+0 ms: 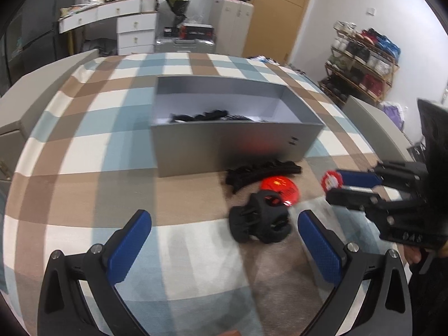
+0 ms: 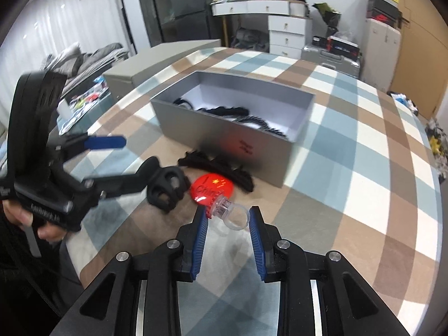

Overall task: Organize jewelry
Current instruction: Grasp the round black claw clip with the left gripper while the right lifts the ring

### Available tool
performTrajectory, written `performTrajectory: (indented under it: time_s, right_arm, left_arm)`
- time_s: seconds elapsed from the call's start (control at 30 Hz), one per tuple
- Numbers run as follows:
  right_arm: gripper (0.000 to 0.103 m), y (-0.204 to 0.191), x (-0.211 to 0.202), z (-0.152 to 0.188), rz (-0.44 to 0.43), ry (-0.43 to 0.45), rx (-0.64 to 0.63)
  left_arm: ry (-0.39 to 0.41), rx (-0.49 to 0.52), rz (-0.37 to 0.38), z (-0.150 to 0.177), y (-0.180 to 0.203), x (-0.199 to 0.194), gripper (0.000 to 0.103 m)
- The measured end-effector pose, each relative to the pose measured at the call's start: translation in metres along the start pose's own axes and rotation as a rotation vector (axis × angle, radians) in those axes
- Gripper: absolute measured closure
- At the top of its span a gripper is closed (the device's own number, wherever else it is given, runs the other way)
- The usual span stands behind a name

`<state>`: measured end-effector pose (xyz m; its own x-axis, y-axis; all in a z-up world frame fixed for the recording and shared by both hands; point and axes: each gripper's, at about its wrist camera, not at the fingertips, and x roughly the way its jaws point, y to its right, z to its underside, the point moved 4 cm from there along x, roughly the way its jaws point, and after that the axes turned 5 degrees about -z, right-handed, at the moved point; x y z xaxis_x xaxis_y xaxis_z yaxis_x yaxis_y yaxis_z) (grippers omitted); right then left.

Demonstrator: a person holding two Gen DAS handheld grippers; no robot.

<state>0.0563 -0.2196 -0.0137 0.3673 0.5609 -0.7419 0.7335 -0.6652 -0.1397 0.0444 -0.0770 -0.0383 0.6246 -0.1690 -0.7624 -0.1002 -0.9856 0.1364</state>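
Our right tongs (image 2: pixel 227 215) clasp a clear plastic ring (image 2: pixel 233 215) with a red top, lifted just above the bed (image 2: pixel 350 145) in front of the grey box (image 2: pixel 224 137). Our left tongs (image 1: pixel 224 224) gape wide over a black hair claw (image 1: pixel 259 218), gripping nothing.

Box (image 1: pixel 224 145) contents half-hidden, blurred
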Motion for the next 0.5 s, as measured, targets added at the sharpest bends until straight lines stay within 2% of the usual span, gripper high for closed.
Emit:
performTrajectory:
  time_s: [0.07, 0.1, 0.23, 0.37, 0.5]
  right_arm:
    - [0.074, 0.002, -0.002, -0.001, 0.001, 0.009, 0.007]
    - [0.074, 0.003, -0.003, -0.001, 0.002, 0.012, 0.010]
    - [0.074, 0.002, -0.006, -0.002, -0.003, 0.022, 0.008]
    - [0.074, 0.001, -0.006, -0.002, -0.007, 0.023, 0.005]
    - [0.074, 0.001, -0.007, -0.003, -0.010, 0.029, 0.004]
  left_arm:
    - [-0.012, 0.037, 0.019, 0.002, 0.009, 0.003, 0.002]
    - [-0.015, 0.055, 0.022, 0.002, 0.013, 0.003, 0.007]
    - [-0.053, 0.145, 0.037, 0.007, 0.032, 0.011, 0.045]
    - [-0.046, 0.165, 0.017, 0.007, 0.034, 0.013, 0.060]
    - [-0.015, 0.171, 0.028, 0.006, 0.032, 0.006, 0.062]
